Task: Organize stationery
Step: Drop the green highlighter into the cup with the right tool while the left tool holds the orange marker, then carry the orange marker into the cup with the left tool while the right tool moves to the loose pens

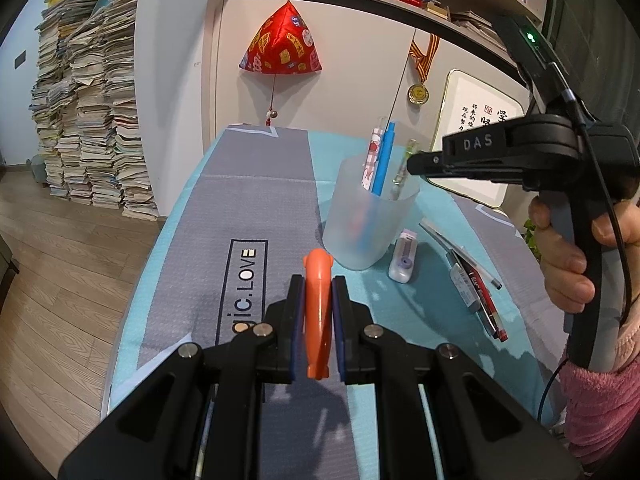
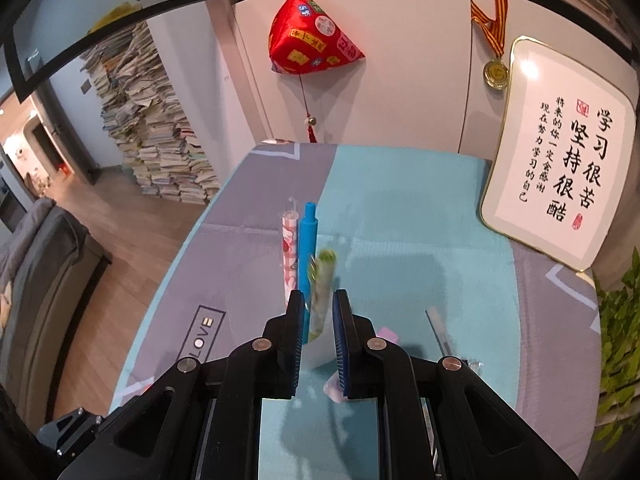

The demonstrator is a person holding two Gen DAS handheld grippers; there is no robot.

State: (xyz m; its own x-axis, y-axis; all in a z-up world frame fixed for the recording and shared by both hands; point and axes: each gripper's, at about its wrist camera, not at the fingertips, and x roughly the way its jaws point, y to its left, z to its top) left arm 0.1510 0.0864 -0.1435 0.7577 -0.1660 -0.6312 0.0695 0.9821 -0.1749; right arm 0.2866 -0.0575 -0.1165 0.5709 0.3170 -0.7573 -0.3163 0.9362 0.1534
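The left hand-held gripper (image 1: 319, 312) clamps an orange plastic pen (image 1: 318, 312) above the table (image 1: 256, 208), while the right hand-held gripper (image 2: 318, 332), jaws apart, straddles a green pen (image 2: 323, 280) in the frosted translucent cup (image 1: 370, 220).

Both views are evenly and brightly lit by diffuse indoor light. Soft shadows fall on the counter (image 1: 256, 208) directly below each gripper, at 6 o'clock. Fisheye distortion bends straight lines toward the edges, and a black vignette fills every corner. In the right wrist view, the framed calligraphy board (image 2: 560, 160) at 2 o'clock carries a glare spot near its upper edge, and the green pen (image 2: 322, 276) at centre is motion-blurred. The left wrist view is sharp throughout.
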